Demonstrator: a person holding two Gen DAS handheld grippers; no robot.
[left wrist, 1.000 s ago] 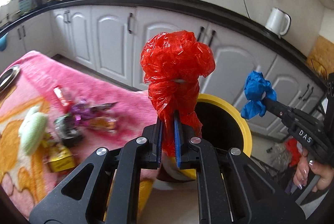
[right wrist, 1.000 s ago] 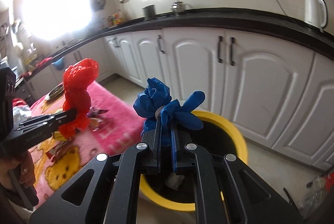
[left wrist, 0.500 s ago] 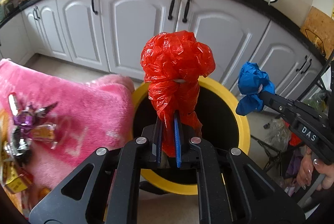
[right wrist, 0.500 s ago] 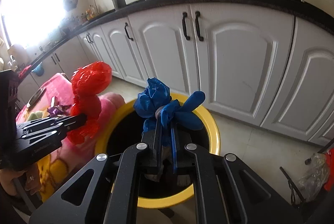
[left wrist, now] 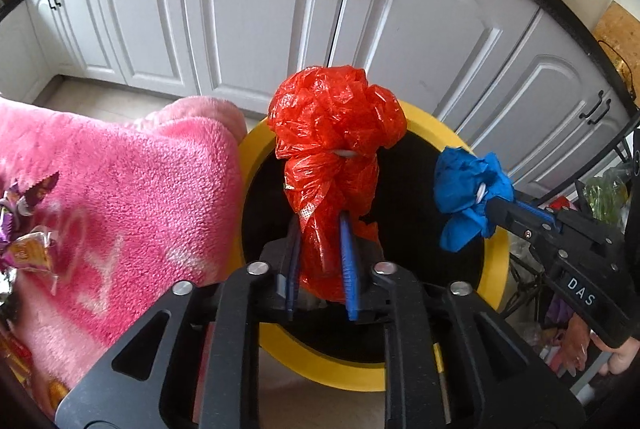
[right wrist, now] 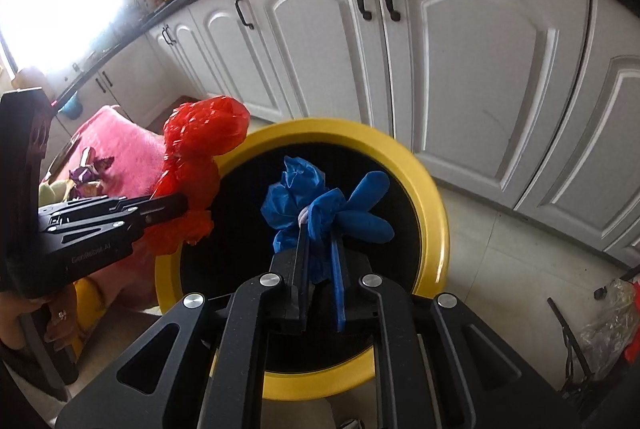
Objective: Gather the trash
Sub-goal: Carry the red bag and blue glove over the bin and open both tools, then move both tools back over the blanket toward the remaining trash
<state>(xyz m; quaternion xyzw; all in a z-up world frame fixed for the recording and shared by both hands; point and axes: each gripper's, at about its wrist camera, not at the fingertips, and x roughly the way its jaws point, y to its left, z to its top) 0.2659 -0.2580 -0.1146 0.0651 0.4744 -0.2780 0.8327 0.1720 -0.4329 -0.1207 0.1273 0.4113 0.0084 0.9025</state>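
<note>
My left gripper (left wrist: pixel 320 233) holds a crumpled red plastic bag (left wrist: pixel 334 145) over the dark mouth of a yellow-rimmed bin (left wrist: pixel 496 253); its jaws stand a little parted around the bag's lower end. My right gripper (right wrist: pixel 320 233) holds a knotted blue plastic bag (right wrist: pixel 316 203) over the same bin (right wrist: pixel 432 213), jaws also slightly parted. Each gripper shows in the other's view: the blue bag (left wrist: pixel 468 195) at the right, the red bag (right wrist: pixel 200 141) at the left.
A table under a pink fleece cloth (left wrist: pixel 120 197) stands against the bin's left side, with candy wrappers (left wrist: pixel 28 225) on it. White cabinets (left wrist: pixel 256 9) run behind the bin. Clutter and bags (right wrist: pixel 612 325) lie on the floor at the right.
Both grippers have swung from the table and come down over the bin's mouth. The jaws of both have parted a little around their bags.
</note>
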